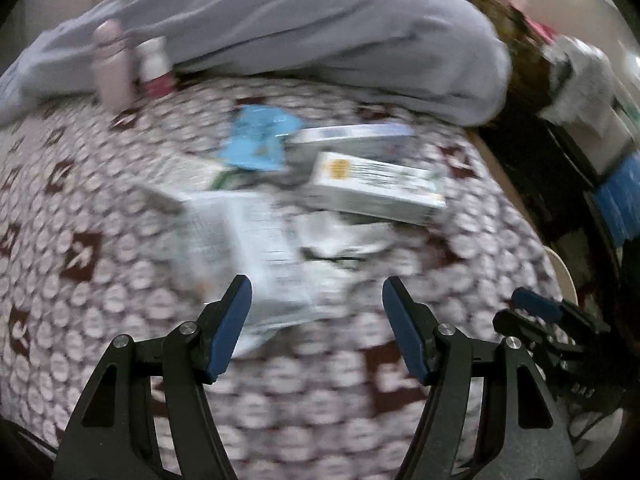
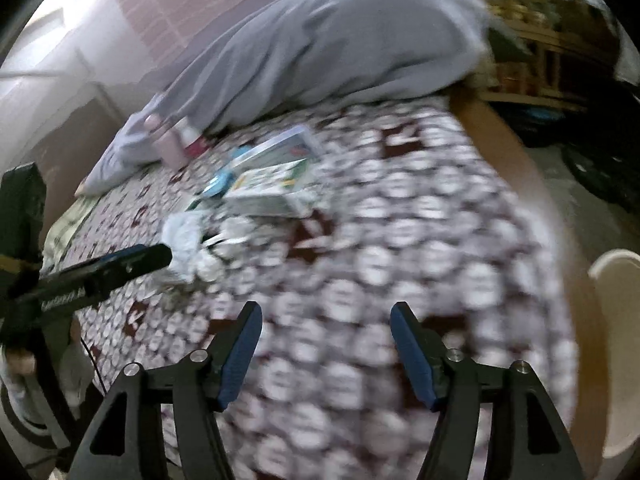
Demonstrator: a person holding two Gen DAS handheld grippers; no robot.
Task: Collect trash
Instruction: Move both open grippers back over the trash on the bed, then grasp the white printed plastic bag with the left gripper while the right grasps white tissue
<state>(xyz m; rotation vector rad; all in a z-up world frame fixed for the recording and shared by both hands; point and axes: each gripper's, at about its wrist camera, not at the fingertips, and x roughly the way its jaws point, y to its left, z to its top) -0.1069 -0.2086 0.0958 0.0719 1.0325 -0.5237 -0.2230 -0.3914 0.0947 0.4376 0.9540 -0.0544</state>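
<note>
Trash lies in a heap on a table under a maroon-and-white patterned cloth (image 1: pixel 100 320). The heap holds a blue wrapper (image 1: pixel 260 140), a white carton (image 1: pixel 380 186), a flatter box (image 1: pixel 352 136) behind it, a printed paper sheet (image 1: pixel 248 240) and crumpled white paper (image 1: pixel 344 240). My left gripper (image 1: pixel 316 284) is open just above the near edge of the sheet, with nothing pressed between its pads. My right gripper (image 2: pixel 326 310) is open over bare cloth, right of the heap. In the right wrist view the cartons (image 2: pixel 268 188) and crumpled paper (image 2: pixel 188 236) lie far left, beside the left gripper (image 2: pixel 160 254).
A grey garment (image 1: pixel 320 20) lies bunched along the table's far side. A pink bottle (image 1: pixel 112 68) and a small white bottle (image 1: pixel 154 64) stand at the back left. The table's wooden edge (image 2: pixel 500 140) curves down the right, with a cream chair (image 2: pixel 620 300) beyond it.
</note>
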